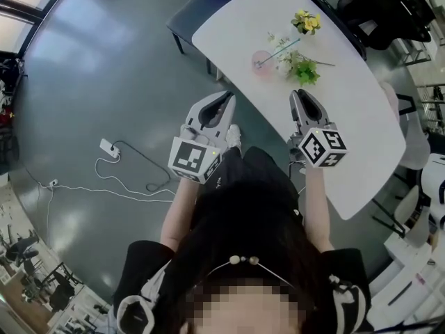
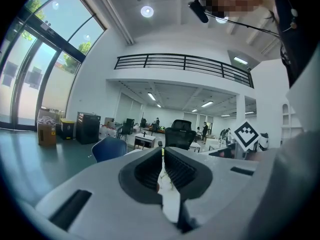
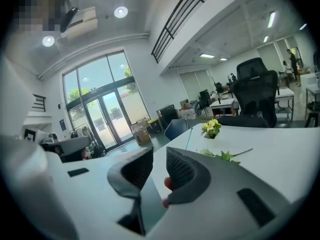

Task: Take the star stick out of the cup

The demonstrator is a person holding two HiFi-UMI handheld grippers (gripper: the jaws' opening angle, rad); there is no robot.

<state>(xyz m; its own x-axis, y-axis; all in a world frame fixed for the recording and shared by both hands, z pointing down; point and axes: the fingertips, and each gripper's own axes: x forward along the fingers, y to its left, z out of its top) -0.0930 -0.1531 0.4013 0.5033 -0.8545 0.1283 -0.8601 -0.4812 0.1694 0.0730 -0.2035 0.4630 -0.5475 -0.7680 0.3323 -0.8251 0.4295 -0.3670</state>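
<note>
A pink cup (image 1: 261, 62) stands on the white table (image 1: 348, 117), with a thin teal stick (image 1: 281, 49) leaning out of it toward the upper right. In the right gripper view the stick (image 3: 188, 139) shows as a thin line beyond the jaws. My right gripper (image 1: 300, 92) hovers over the table edge just short of the cup; its jaws (image 3: 159, 156) stand apart with nothing between them. My left gripper (image 1: 224, 99) is off the table's left edge, over the floor, and its fingers (image 2: 163, 151) are nearly touching and hold nothing.
Yellow flowers (image 1: 306, 21) and a green leafy sprig (image 1: 300, 68) lie beside the cup. A dark blue chair (image 1: 191, 19) stands at the table's far left. A power strip (image 1: 109, 147) with cables lies on the floor. Black office chairs (image 1: 375, 5) stand beyond the table.
</note>
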